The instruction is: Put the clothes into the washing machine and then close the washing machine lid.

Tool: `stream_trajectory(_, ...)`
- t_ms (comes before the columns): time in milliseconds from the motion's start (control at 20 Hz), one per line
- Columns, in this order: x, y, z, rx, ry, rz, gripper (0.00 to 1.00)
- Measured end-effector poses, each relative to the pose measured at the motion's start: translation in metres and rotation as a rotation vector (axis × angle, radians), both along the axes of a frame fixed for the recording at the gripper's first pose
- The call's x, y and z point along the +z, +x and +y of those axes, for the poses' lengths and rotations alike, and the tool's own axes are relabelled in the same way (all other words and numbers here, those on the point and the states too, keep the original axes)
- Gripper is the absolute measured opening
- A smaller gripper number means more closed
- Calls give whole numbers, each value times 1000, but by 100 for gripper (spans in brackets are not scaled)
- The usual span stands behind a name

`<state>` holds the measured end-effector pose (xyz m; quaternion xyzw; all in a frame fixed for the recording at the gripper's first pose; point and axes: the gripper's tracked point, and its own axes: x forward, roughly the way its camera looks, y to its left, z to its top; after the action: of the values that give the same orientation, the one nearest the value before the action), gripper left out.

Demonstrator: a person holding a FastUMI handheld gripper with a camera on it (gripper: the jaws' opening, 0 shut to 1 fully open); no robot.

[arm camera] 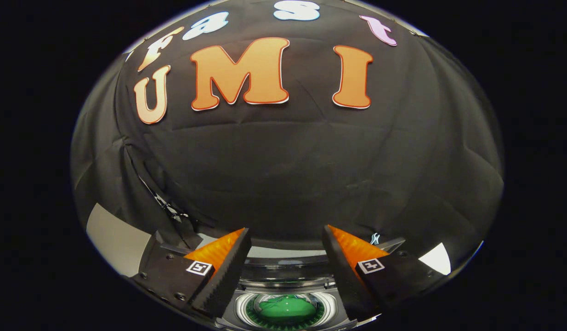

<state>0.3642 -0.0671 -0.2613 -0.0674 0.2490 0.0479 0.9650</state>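
Gripper (286, 236) raised above the washing machine (283, 280), facing the black cloth wall (288, 170) of the booth. Fingers (228, 262) spread wide apart, nothing held between them, tips level with the lower part of the wall. Washing machine seen from above, directly below and between the fingers, with the round drum opening (284, 310) facing up. Green clothes (286, 307) lying inside the drum, bunched at its middle, ringed by the pale inner wall of the tub. Lid (283, 269) apparently raised at the far side of the opening, toward the wall, as a dark glossy band; exact angle cannot be told. Pale table surface (116, 236) visible beyond the washing machine on the left, next to the left finger mount, and a small pale patch (437, 259) on the right of the machine. Thin cable (166, 204) running down the cloth wall to the left of the machine.
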Motion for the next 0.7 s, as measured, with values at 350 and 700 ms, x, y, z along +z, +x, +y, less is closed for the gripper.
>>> stream_trajectory(350,-26,22,3,7,1,51,100)
stream_trajectory(700,-42,14,0,11,11,89,99)
